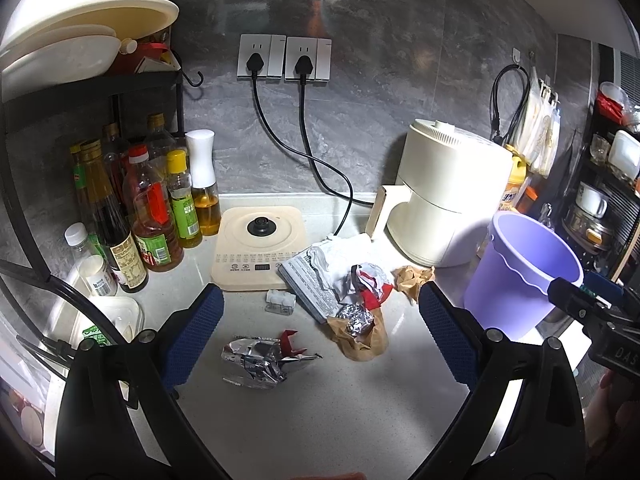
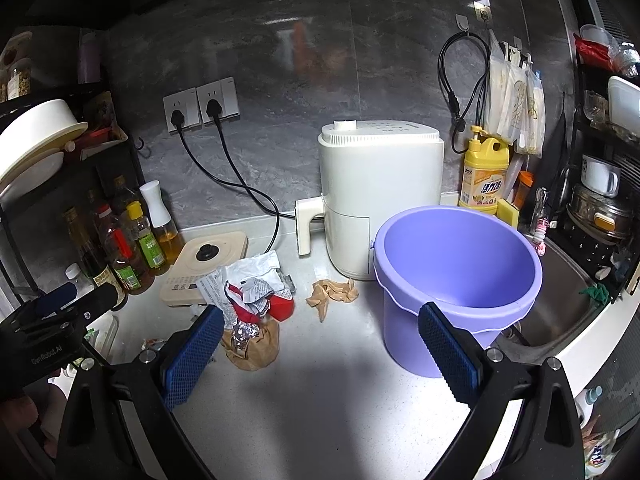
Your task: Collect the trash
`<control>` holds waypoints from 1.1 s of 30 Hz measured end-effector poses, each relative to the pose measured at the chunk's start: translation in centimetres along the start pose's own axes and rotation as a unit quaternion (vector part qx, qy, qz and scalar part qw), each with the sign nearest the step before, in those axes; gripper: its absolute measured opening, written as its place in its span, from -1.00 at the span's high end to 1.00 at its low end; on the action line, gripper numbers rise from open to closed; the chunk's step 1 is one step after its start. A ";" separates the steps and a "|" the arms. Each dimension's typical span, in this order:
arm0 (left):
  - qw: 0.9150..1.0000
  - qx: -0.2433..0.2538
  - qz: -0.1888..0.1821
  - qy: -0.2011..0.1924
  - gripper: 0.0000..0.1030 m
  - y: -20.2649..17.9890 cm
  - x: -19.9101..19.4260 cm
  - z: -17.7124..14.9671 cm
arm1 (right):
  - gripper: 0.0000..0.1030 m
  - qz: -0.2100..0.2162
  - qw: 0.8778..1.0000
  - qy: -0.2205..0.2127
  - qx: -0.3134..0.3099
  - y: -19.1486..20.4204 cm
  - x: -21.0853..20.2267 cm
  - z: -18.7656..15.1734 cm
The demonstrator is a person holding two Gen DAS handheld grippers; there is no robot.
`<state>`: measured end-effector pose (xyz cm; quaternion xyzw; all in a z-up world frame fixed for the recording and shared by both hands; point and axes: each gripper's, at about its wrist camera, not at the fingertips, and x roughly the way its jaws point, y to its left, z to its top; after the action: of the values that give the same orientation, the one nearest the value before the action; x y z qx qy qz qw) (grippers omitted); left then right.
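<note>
Trash lies scattered on the pale counter: a crushed foil wrapper (image 1: 258, 360), a foil ball (image 1: 356, 317) on a brown paper bag (image 1: 362, 340), crumpled white and red paper (image 1: 352, 280) and a brown paper wad (image 1: 412, 278). A purple bucket (image 1: 520, 276) stands empty at the right. My left gripper (image 1: 320, 336) is open above the counter, with the foil wrapper between its blue pads. My right gripper (image 2: 320, 356) is open too, holding nothing; the bucket (image 2: 456, 280) is just beyond its right finger and the brown bag (image 2: 254, 344) beside its left finger.
An air fryer (image 1: 448, 200) stands against the wall, an induction cooker (image 1: 256, 248) beside the oil bottles (image 1: 148, 216). Two black cords hang from the wall sockets (image 1: 284, 58). A sink (image 2: 560, 300) opens right of the bucket. A dish rack (image 1: 72, 40) overhangs the left.
</note>
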<state>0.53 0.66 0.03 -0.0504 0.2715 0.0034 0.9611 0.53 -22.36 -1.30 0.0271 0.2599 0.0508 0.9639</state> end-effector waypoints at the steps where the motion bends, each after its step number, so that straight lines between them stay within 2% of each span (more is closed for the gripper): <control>1: 1.000 0.000 0.001 0.000 -0.88 0.0 0.0 0.1 | -0.85 0.001 1.000 0.000 0.000 -0.1 0.1 0.0; 33: 1.000 -0.011 0.007 -0.010 -0.88 0.2 -1.0 -0.6 | -0.85 0.012 1.000 -0.002 0.002 -0.7 -0.3 0.1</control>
<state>-0.59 0.86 0.04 -0.0593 0.2626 0.0142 0.9630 0.39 -23.09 -1.15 0.0321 0.2577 0.0622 0.9637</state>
